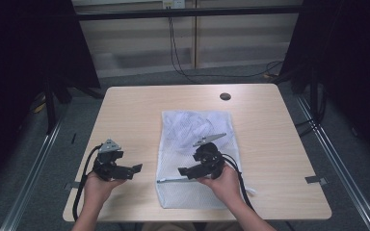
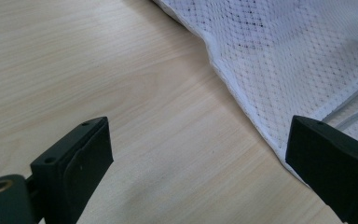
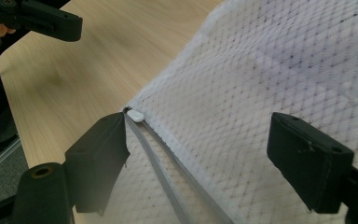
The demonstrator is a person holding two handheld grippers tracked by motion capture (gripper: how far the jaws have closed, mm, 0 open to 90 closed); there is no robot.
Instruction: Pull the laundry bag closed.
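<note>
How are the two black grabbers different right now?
The left gripper hangs over bare wood of the table, beside the white mesh laundry bag; the right gripper is above the bag, its jaws straddling the grey zipper near the white zipper pull. Both are black, hand-held and open.

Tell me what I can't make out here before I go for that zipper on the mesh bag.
- What is inside the mesh bag: high view, only a pale lump shows through the netting.
- Far end of the zipper: right gripper view, cut off by the bottom edge.
- Zipper pull: high view, too small to find.
- Bag's near right corner: high view, the right hand and cable cover it.
</note>
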